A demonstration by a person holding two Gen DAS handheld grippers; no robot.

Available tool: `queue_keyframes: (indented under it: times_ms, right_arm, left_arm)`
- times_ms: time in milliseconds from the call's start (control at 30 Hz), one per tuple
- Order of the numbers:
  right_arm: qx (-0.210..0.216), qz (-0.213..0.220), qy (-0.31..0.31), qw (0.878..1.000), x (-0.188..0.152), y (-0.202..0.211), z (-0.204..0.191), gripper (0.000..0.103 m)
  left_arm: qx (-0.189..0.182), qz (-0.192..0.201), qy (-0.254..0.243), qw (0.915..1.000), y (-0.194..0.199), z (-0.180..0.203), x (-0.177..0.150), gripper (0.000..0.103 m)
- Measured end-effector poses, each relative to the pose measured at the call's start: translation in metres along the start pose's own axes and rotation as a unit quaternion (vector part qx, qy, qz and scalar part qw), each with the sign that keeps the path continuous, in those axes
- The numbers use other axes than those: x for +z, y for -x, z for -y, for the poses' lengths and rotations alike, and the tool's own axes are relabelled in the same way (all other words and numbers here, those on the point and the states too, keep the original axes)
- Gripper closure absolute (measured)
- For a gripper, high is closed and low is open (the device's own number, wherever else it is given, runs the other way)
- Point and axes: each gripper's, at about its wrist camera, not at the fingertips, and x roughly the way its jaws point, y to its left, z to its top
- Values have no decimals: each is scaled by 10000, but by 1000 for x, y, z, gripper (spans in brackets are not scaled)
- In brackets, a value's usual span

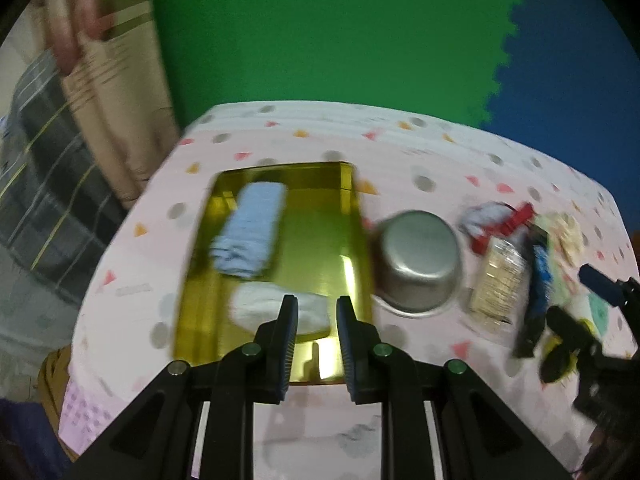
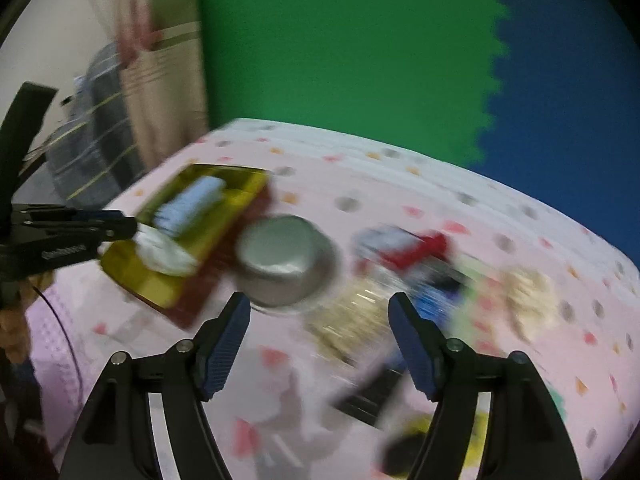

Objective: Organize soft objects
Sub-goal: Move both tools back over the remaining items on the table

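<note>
A gold tray [image 1: 320, 184] on the pink patterned table holds a folded light-blue cloth [image 1: 250, 232] and a white cloth [image 1: 260, 304]. My left gripper [image 1: 318, 320] hovers over the tray's near end, jaws a narrow gap apart, the white cloth lying just beyond its left finger. In the right wrist view the tray [image 2: 140, 280], blue cloth [image 2: 192, 204] and white cloth [image 2: 164, 252] sit far left, the left gripper [image 2: 128, 226] beside them. My right gripper [image 2: 320, 320] is open and empty above blurred packets. A red-and-white cloth [image 2: 404, 246] and a cream fluffy piece [image 2: 528, 296] lie further right.
An upturned steel bowl [image 1: 418, 260] stands right of the tray. Past it lie a clear packet of beige contents [image 1: 498, 280], a blue-and-black packet [image 1: 538, 288] and a yellow-black item [image 1: 560, 356]. The right gripper [image 1: 580, 304] shows at that edge. Green and blue panels back the table [image 1: 400, 140].
</note>
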Motion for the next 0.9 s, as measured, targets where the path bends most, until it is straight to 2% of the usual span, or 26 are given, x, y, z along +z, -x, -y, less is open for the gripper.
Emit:
queue_keyframes:
  times_ms: [267, 433, 733, 900]
  right_arm:
    - [-932, -162, -793, 9924, -48, 29, 109, 34]
    - [-1243, -325, -1150, 9850, -77, 33, 156, 34]
    - [-1339, -567, -1458, 9786, -100, 14, 184, 34]
    - [-1339, -695, -1467, 9776, -107, -5, 190, 35]
  left_arm:
    - [-365, -90, -548, 9978, -6, 62, -10, 83]
    - [-518, -112, -861, 9949, -5, 89, -19, 83]
    - [-902, -157, -1516, 9842, -6, 141, -39, 83]
    - [-1027, -225, -1551, 9823, -12, 153, -41, 83]
